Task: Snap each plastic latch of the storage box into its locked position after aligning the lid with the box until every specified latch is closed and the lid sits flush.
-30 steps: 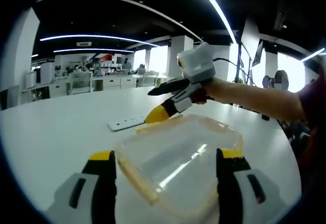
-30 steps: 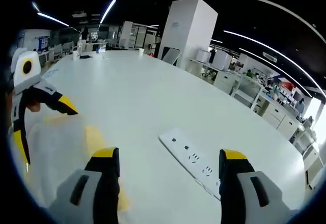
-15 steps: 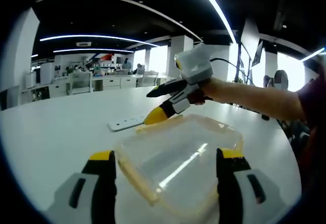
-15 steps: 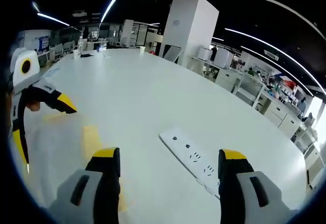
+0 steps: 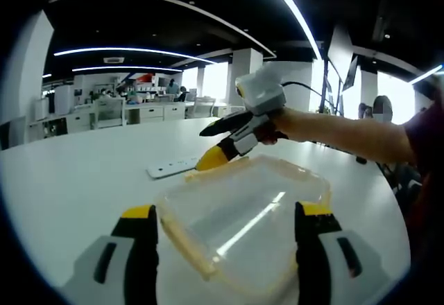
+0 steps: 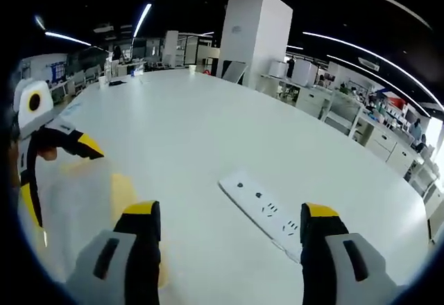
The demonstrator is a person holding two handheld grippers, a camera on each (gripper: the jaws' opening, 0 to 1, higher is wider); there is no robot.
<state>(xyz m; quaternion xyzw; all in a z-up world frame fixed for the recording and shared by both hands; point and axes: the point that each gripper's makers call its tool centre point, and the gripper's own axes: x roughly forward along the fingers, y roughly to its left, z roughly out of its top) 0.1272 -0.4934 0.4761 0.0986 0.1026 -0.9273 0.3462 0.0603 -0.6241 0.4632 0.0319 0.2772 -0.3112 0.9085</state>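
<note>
A clear plastic storage box (image 5: 243, 211) with its lid on and yellow latches lies on the white table (image 5: 76, 180). My left gripper (image 5: 225, 246) is open, and the box's near corner sits ahead between its jaws. My right gripper (image 5: 207, 145) comes in from the right, held by a bare arm, open above the box's far edge and its yellow latch (image 5: 211, 171). In the right gripper view my right gripper (image 6: 230, 246) stands open over bare table. There the box (image 6: 80, 204) and the left gripper (image 6: 52, 156) are at the left.
A white power strip (image 5: 172, 167) lies just beyond the box, and in the right gripper view the power strip (image 6: 267, 211) is between my jaws, further off. The table is wide. Desks, a white pillar (image 6: 253, 31) and office furniture stand far behind.
The right gripper has shifted slightly above the box's far edge, and its view has tilted a little. The box and the left gripper have stayed in place.
</note>
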